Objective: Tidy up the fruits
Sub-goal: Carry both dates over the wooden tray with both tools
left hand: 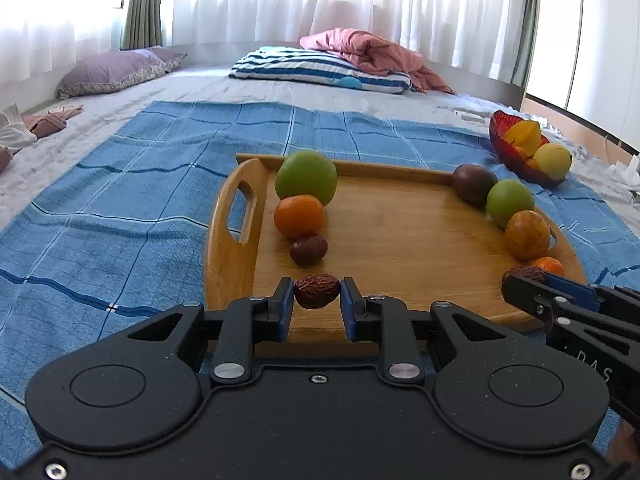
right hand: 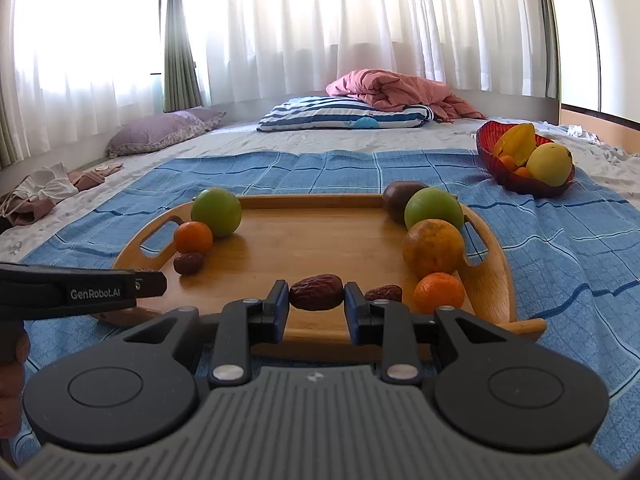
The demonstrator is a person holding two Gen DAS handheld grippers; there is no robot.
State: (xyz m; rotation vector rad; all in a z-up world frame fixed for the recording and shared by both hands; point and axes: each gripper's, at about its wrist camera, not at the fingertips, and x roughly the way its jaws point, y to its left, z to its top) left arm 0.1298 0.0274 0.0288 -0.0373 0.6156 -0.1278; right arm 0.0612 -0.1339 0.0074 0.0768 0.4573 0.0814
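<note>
Your left gripper (left hand: pixel 317 292) pinches a date (left hand: pixel 317 291) between its blue pads, one pad pressed to each end, so the fruit sits crosswise at the fingertips over the near edge of the tray (left hand: pixel 400 248). That date is dark red-brown, wrinkled and oval.

Your right gripper (right hand: pixel 316 298) pinches a second date (right hand: pixel 316 297) the same way, crosswise between its pads, above the tray's near right part. It is the same wrinkled red-brown, a little longer. Just right of it a third date (right hand: pixel 384 293) lies on the wood beside a small orange (right hand: pixel 439 293).

Behind these, along the tray's right side, you have a mottled yellow-orange fruit (right hand: pixel 433 246), a green fruit (right hand: pixel 433 208) and a dark purple one (right hand: pixel 394 200) in the far corner. On the left side sit another date (right hand: pixel 188 263), a small orange (right hand: pixel 193 237) and a green fruit (right hand: pixel 216 212), touching in a row.

The tray rests on a blue checked cloth (right hand: pixel 560 248). Far right stands a red bowl (right hand: pixel 486 148) of yellow fruit.
</note>
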